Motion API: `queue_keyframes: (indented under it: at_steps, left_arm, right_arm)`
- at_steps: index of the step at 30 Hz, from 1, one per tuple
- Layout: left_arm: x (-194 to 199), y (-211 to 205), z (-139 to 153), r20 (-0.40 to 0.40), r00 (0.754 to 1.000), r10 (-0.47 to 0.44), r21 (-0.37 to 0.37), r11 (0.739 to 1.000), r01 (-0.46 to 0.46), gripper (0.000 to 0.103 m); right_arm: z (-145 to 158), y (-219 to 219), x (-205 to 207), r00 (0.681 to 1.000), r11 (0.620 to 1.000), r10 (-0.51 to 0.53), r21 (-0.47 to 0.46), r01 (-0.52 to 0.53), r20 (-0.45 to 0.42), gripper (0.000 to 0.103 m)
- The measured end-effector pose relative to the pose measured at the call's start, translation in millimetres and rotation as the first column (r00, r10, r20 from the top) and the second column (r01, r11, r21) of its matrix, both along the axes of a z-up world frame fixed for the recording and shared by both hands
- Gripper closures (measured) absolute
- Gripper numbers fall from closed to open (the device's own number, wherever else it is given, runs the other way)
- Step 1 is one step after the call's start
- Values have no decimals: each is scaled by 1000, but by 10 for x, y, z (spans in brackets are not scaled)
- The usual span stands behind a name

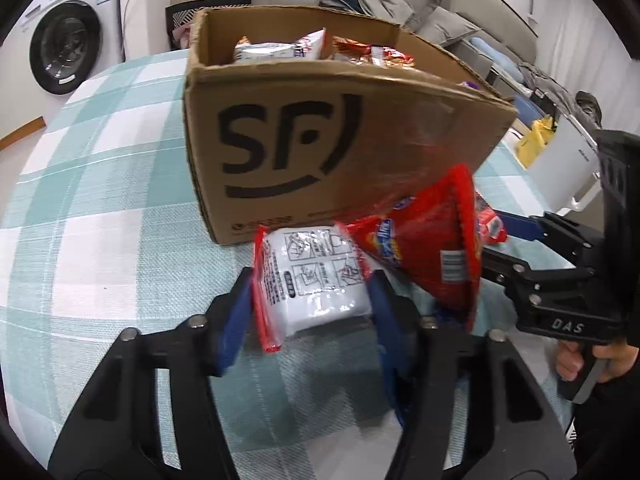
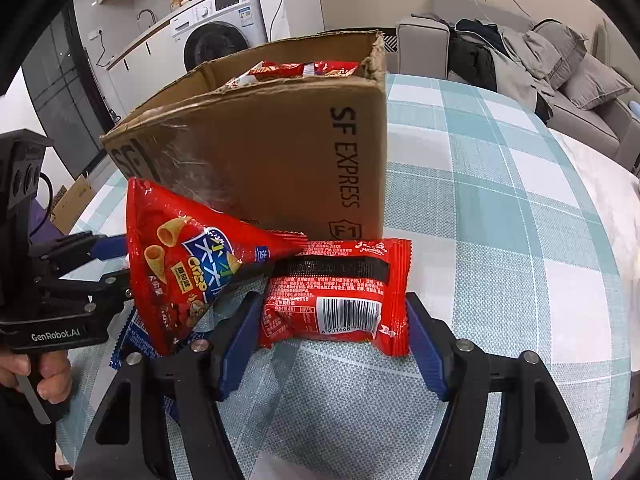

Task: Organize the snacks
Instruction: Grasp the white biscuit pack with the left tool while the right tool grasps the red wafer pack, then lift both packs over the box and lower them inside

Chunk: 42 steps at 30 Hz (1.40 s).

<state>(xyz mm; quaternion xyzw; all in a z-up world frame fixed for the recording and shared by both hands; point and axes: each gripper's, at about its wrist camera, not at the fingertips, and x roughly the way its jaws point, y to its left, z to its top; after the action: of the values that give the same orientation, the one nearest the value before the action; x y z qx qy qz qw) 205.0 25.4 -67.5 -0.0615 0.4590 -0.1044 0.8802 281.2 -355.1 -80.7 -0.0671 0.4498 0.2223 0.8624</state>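
Observation:
An open cardboard SF box (image 1: 320, 132) stands on the checked tablecloth and holds several snack packets (image 1: 280, 50); it also shows in the right wrist view (image 2: 280, 152). My left gripper (image 1: 308, 300) is shut on a white packet with red edges (image 1: 312, 280), held a little above the cloth in front of the box. A red triangular crisp bag (image 1: 436, 248) leans against the box corner; it also shows in the right wrist view (image 2: 180, 264). My right gripper (image 2: 334, 320) has its jaws around a red packet with a barcode (image 2: 340, 300), touching its sides.
A blue packet (image 2: 132, 336) lies flat under the crisp bag. A washing machine (image 1: 68, 40) stands beyond the table on the left, a sofa with clothes (image 2: 520, 52) behind. The tablecloth (image 2: 500, 220) stretches right of the box.

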Motion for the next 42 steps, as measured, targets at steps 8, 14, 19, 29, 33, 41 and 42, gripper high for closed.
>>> queue_keyframes:
  at_steps: [8,14,19,29,33,41,42]
  left_arm:
    - [-101,-54,40,19,1000,-5,11,1000,5,56]
    - [-226,50,142,41,999,21,7,1000,-21,56]
    - [-386,125,268,67,997,44,10,999,-45,56]
    - [-668,279,461,106,991,77,18,997,-79,56]
    - [-778,295,563,132,988,84,21,996,-87,56]
    - [-970,277,817,185,978,94,15,995,-98,56]
    - [-962,269,844,191,977,93,16,995,-98,56]
  right_arm:
    - [21,11,-62,1000,1000,20,19,-19,-11,45]
    - [60,-48,-151,1000,999,20,36,-20,-6,51]
    - [114,-123,-249,1000,999,5,46,-6,16,52]
    - [267,-281,-481,999,998,-14,67,11,48,52]
    - [360,-363,-554,997,997,-13,82,7,74,52]
    - [616,-432,-758,992,993,-17,121,2,123,52]
    - [648,-435,-775,992,992,-19,127,2,128,52]
